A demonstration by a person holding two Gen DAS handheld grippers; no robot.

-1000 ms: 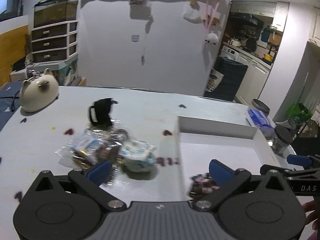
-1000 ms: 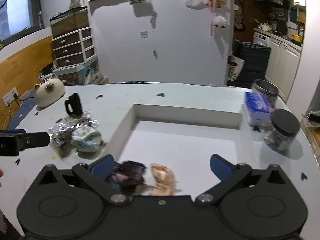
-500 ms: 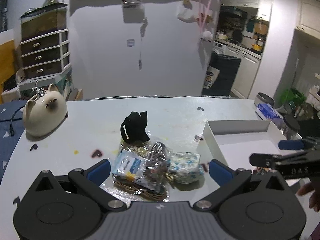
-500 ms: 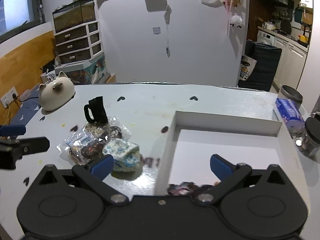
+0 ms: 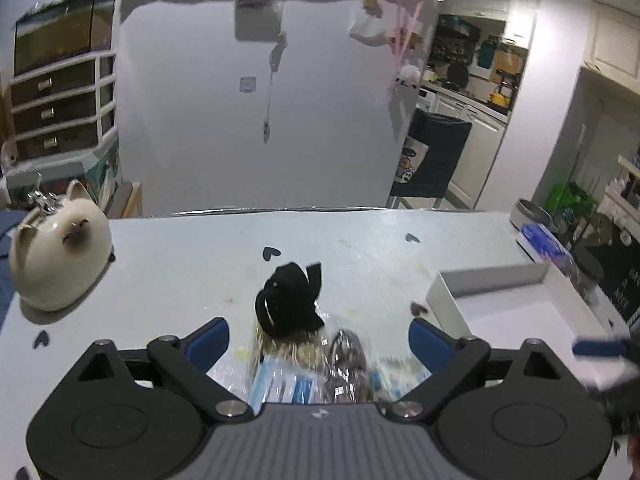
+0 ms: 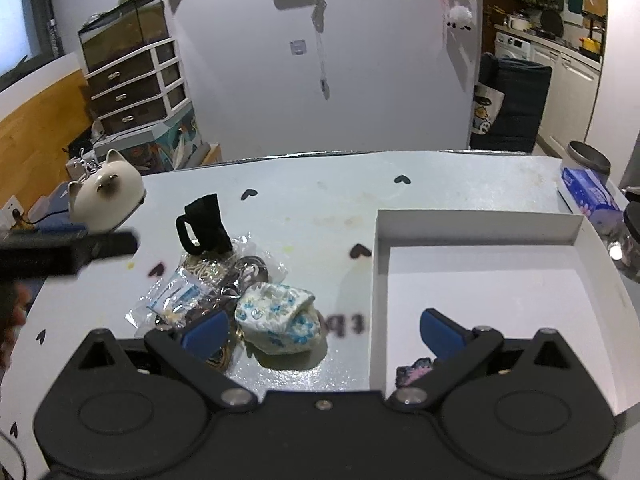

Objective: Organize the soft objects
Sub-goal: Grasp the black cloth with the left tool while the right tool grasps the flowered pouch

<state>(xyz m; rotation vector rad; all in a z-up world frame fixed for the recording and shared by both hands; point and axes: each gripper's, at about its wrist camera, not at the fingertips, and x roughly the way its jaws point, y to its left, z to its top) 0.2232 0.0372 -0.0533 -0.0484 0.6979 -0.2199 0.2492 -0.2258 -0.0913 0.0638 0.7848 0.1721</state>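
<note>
Left gripper (image 5: 318,338) wide, just been closing slightly, straddling pile (image 5: 312,368), gripping nothing. Right gripper (image 6: 324,328) wide, empty.

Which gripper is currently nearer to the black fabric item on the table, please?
Left. The left gripper hangs open right before the black fabric item; the right gripper sits farther back, by the white tray.

Table layout, soft items left of tray.

Packet pile (image 6: 208,284) mid-table, black pouch (image 6: 204,224) behind it, rolled cloth (image 6: 280,316) at its right; tray (image 6: 480,224) toward right edge; cat figure (image 6: 106,196) near left edge.
</note>
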